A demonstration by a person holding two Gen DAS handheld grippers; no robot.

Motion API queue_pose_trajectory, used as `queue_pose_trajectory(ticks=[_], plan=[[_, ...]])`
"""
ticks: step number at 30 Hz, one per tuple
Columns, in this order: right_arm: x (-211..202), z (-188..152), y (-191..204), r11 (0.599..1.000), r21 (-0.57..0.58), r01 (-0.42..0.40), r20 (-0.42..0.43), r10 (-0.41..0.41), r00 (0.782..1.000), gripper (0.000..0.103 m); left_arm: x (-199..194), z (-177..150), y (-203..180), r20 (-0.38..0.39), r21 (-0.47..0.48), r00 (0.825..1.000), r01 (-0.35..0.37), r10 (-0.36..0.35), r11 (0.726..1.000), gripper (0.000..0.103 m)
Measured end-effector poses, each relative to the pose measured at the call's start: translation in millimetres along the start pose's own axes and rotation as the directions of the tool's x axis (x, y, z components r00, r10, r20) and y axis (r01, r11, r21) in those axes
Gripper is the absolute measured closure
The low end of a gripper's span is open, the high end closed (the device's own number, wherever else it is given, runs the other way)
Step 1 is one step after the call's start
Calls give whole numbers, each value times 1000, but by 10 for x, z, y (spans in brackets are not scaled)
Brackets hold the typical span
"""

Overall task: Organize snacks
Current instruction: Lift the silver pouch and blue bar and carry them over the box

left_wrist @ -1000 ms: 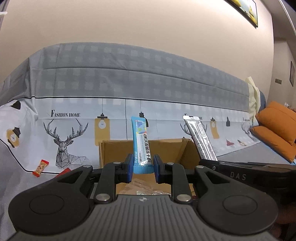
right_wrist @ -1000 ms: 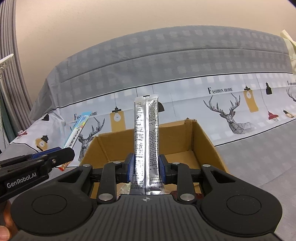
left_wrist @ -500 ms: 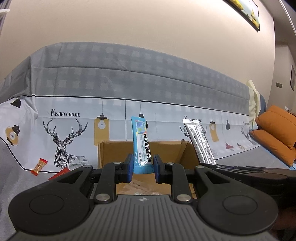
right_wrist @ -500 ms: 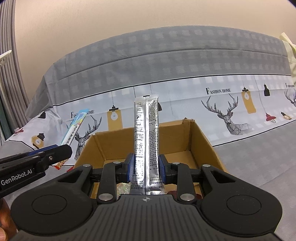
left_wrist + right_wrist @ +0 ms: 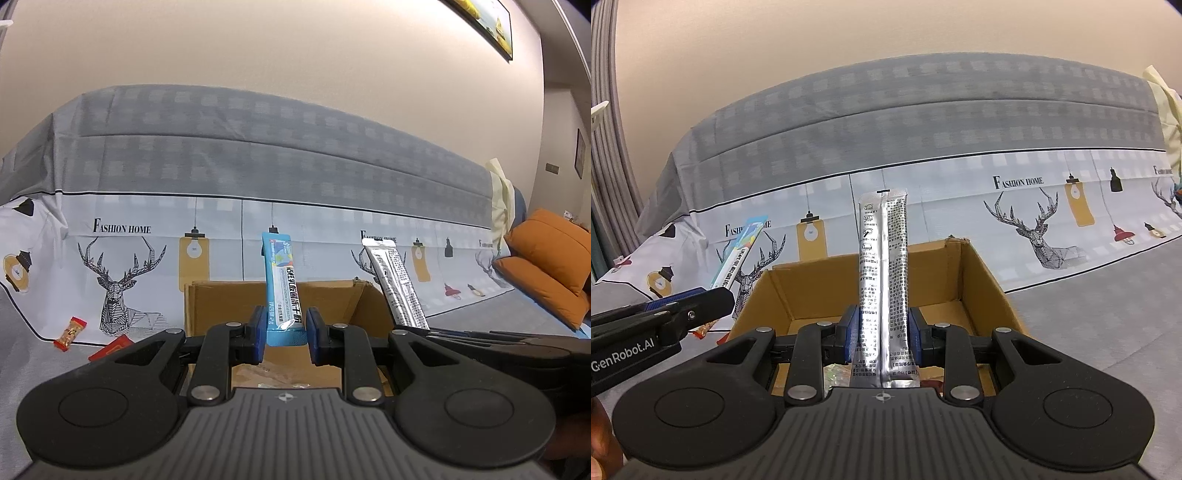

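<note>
A covered sofa against a plain wall

A grey checked sofa cover (image 5: 258, 147) drapes the backrest and seat, its pale lower band printed with stag heads, hanging lamps and "FASHION HOME". Two orange cushions (image 5: 543, 266) are stacked at the cover's right end, beside a pale yellow cloth (image 5: 500, 192). A framed picture (image 5: 484, 26) hangs on the beige wall (image 5: 295, 44). Grey curtain folds (image 5: 609, 147) hang past the cover's left edge.
</note>
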State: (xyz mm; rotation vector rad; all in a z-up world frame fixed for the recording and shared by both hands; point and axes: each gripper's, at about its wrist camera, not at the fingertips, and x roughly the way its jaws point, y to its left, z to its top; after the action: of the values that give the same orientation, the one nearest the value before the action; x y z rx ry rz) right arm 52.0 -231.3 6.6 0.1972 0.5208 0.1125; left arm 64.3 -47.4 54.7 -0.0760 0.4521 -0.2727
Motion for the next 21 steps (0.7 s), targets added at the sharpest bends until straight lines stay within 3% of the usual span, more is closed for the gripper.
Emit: queue_pose_trajectory(ticks=[21], plan=[[-16,-32,23,999,-24,25,9,-25,1000,73,134,14,-132,2,32,1000,27,-27,999,79]])
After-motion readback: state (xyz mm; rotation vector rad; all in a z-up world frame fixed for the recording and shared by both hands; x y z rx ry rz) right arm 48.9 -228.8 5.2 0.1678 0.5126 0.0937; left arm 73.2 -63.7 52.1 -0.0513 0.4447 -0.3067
